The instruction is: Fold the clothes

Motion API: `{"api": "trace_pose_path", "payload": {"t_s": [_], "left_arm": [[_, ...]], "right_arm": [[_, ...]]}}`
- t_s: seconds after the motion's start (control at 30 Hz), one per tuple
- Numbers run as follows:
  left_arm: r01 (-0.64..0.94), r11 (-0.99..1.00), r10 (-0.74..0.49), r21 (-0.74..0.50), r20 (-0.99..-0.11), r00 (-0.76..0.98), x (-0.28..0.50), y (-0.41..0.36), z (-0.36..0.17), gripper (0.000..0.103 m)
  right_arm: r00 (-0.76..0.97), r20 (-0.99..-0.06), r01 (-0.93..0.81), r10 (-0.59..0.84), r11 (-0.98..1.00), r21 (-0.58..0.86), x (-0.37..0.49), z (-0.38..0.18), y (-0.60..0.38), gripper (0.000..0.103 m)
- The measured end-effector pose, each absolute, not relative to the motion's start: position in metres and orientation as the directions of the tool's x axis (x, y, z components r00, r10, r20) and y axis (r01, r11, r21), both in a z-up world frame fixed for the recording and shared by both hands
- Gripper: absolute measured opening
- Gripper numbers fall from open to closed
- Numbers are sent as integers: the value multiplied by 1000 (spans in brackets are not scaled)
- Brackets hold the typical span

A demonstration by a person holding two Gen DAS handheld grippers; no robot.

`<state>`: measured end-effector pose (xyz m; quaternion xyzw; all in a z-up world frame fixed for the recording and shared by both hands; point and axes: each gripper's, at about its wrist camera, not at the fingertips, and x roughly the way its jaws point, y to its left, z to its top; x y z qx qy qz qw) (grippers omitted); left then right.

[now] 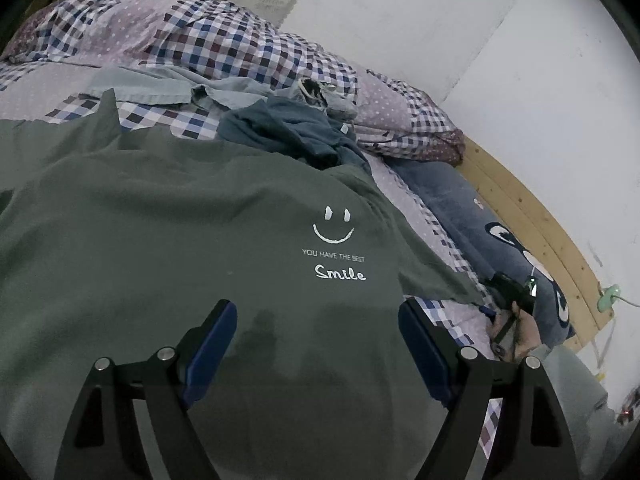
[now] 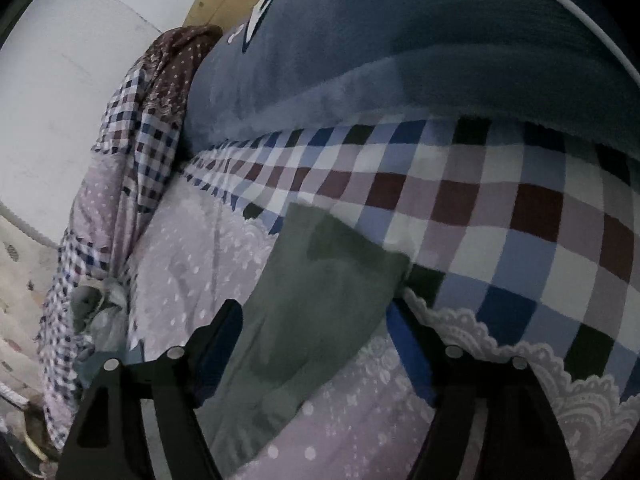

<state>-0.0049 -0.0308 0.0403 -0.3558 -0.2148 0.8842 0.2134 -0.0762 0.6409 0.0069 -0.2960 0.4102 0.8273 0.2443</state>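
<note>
1. Green T-shirt (image 1: 168,240): spread flat on the bed (image 1: 432,216), filling frame centre, print up.
2. Left tongs (image 1: 316,336): spread, above the shirt's body.
3. Right tongs (image 2: 320,332): spread, astride the sleeve (image 2: 320,280), lower centre.
4. Step, judged: sleeve fold; next, pinch the sleeve and carry it inward.

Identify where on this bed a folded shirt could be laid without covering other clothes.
Free: the dotted lilac sheet between the green shirt's sleeve and the bunched checked quilt. Crowded: beyond the shirt's collar, where the teal garment and pale blue clothes pile.
</note>
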Motion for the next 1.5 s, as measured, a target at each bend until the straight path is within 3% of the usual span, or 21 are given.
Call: {"api": "trace_pose_path", "payload": {"t_s": [0.3, 0.33, 0.37, 0.43, 0.77, 1.13, 1.3, 1.5], "left_arm": [[-175, -803, 521, -569, -530, -669, -7, -45, 35, 86], [-169, -800, 521, -575, -528, -670, -8, -47, 35, 86], [-159, -798, 519, -581, -529, -672, -8, -49, 34, 86], [-145, -794, 517, -591, -529, -673, -8, -53, 34, 86], [-119, -747, 534, -654, -484, -693, -9, -73, 44, 86], [-25, -518, 617, -855, -353, -703, -21, -139, 32, 86], [36, -381, 622, -924, -286, -729, -27, -184, 21, 86], [92, -171, 653, -981, -183, -735, -36, -221, -4, 86]], "right_arm": [[-676, -699, -675, 235, -578, 458, -92, 7, 636, 82], [-680, -696, -671, 232, -581, 461, -91, 8, 636, 73], [-686, -693, -664, 223, -582, 469, -90, 7, 636, 43], [-702, -685, -643, 195, -588, 491, -89, 6, 635, 2], [-808, -568, -416, 155, -832, 366, -101, 70, 548, 1], [-850, -478, 101, -221, -959, 263, -118, 162, 289, 1], [-790, -488, 357, -371, -926, 126, -105, 178, 135, 1], [-696, -589, 526, -411, -850, -29, -89, 128, 2, 1]]}}
